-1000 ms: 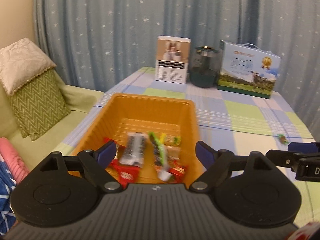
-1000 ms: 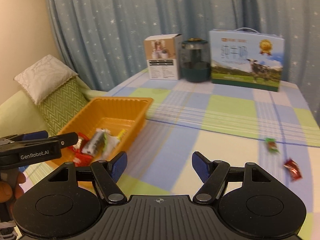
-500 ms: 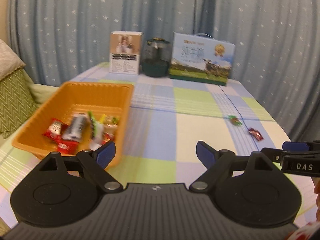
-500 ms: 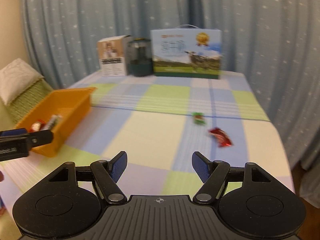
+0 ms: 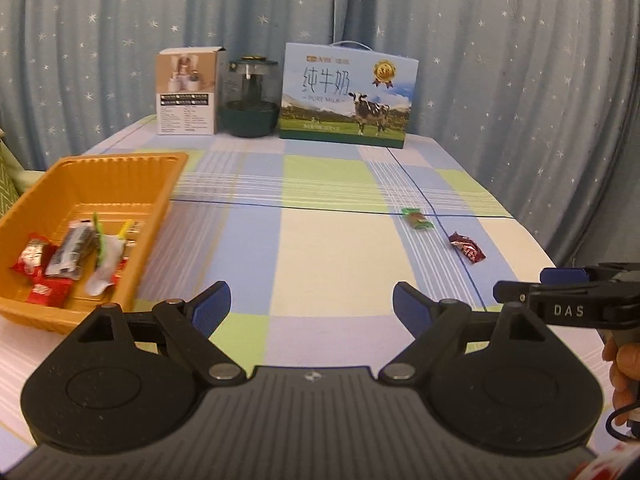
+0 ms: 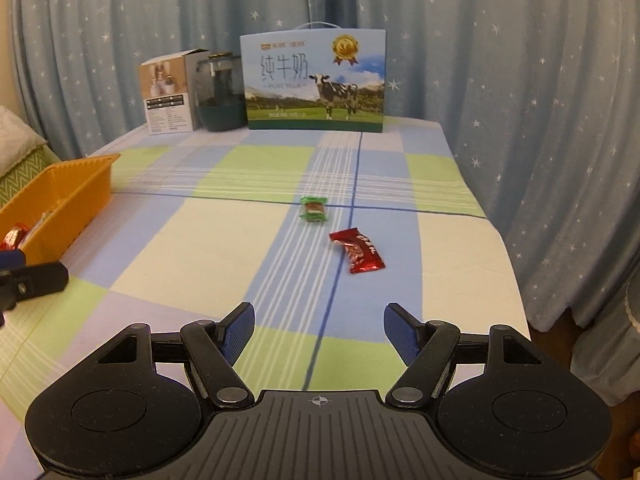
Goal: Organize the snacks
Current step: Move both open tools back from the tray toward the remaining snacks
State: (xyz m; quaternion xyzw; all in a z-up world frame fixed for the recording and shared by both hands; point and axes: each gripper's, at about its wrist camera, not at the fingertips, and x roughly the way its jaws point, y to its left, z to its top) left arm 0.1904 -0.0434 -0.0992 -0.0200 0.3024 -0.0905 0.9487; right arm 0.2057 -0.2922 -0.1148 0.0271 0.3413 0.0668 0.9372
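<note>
Snacks still loose on the tabletop [image 6: 240, 240] number two: a green-wrapped candy [image 6: 314, 209] and a red-wrapped one [image 6: 357, 250] just beside it, both well apart from the orange tray [image 5: 168, 184] to their left. More wrapped snacks [image 5: 76, 254] lie inside that tray. Left hand-held gripper [image 5: 312, 306] and right hand-held gripper [image 6: 319, 330] each hang above the cloth with jaws apart and nothing between them, short of the two candies
</note>
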